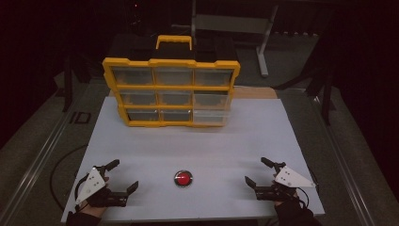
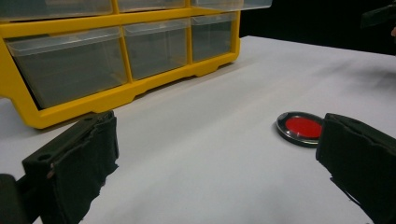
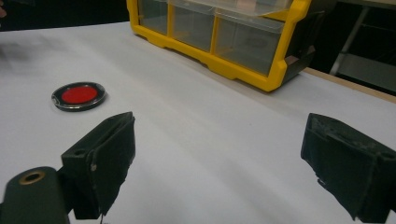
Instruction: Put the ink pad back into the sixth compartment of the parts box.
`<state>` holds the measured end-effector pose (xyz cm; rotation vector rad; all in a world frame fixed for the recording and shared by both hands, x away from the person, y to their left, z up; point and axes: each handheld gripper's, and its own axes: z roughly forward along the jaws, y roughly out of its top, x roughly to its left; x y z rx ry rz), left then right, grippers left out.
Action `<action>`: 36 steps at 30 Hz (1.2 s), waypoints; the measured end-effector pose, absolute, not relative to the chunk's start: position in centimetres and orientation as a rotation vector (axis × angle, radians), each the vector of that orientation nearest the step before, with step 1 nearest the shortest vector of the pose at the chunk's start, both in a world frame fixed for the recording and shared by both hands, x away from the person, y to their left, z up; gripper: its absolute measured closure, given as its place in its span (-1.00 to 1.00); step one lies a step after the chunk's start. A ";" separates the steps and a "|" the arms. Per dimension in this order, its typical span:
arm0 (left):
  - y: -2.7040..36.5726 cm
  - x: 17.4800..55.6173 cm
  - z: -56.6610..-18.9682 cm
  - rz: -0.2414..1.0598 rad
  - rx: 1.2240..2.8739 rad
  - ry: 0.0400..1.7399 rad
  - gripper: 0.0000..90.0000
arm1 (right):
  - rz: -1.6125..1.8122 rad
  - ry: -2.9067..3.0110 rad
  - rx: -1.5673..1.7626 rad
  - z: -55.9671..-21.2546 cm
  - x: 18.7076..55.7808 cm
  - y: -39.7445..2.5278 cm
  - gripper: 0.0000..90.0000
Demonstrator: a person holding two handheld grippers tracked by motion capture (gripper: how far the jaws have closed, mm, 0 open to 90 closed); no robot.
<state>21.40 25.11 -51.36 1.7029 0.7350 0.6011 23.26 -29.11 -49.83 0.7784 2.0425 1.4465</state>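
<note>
The desk (image 1: 197, 146) presents a white top, with dark floor on every side.

At the far middle of the desk stands a yellow organiser (image 1: 171, 92), upright, with a yellow carry handle (image 1: 174, 41) on top and a black back section behind it. Its front carries three rows of three clear drawers. In the high view the lower right drawer (image 1: 210, 116) sits slightly forward of its neighbours. In the left gripper view the organiser (image 2: 107, 60) occupies the upper left; in the right gripper view it (image 3: 224, 37) occupies the upper middle.

The left gripper (image 1: 123, 175) is held at the near left corner of the desk, a hand (image 1: 89, 209) behind it and a grey three-cornered plate (image 1: 91, 182) on top. Its jaws stand wide apart with nothing between them.

The right gripper (image 1: 256, 171) is held at the near right, likewise hand-held with a grey plate (image 1: 291, 178). Its jaws also stand wide apart and hold nothing.

A red button (image 1: 183, 178) with a dark metallic ring lies flat on the desk at the near middle, between the two grippers and well apart from both. It lies well apart from the organiser. In the left gripper view the button (image 2: 302, 127) lies just beside the right-hand jaw; in the right gripper view it (image 3: 78, 95) lies beyond the left-hand jaw.
</note>
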 end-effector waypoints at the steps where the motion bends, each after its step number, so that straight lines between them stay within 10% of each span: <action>1: 25.1 21.4 -51.4 0.600 1.704 0.734 -1.00 | 1.446 2.044 0.778 -49.9 23.3 -29.1 -0.77; 36: 24.6 21.7 -51.2 0.560 1.732 0.720 -1.00 | 1.441 2.010 0.801 -50.1 23.3 -28.9 -0.77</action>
